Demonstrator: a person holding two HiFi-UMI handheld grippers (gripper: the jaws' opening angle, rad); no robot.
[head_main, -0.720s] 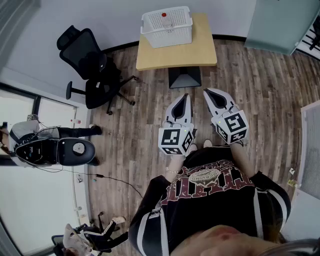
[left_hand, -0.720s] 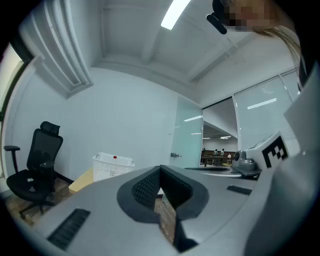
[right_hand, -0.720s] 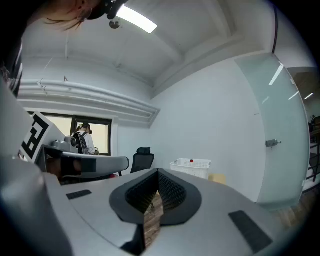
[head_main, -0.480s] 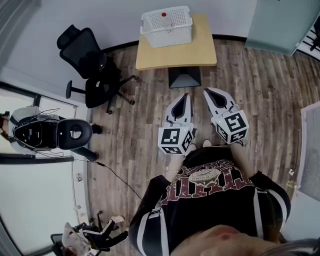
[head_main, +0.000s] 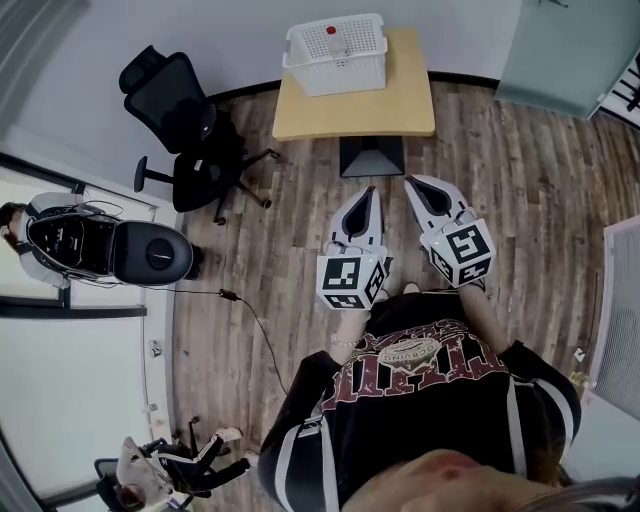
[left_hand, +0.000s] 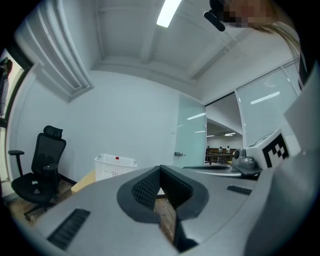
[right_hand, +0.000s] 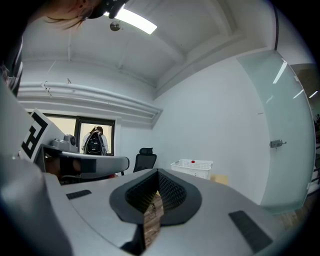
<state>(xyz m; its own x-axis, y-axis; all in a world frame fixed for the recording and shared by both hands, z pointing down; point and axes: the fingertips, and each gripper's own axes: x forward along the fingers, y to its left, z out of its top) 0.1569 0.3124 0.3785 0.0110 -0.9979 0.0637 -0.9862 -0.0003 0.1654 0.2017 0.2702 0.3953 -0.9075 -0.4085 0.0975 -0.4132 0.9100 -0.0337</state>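
left claw (head_main: 371, 191) closed, right claw (head_main: 411, 182) closed, shirt print (head_main: 405, 352) illegible

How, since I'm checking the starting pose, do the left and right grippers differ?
The left gripper points almost straight at the table; the right gripper slants inward, towards the left gripper. In the head view the left gripper sits slightly lower than the right gripper. Shared: both have their jaws together with nothing between them, and both hang over the wood floor, short of the table.
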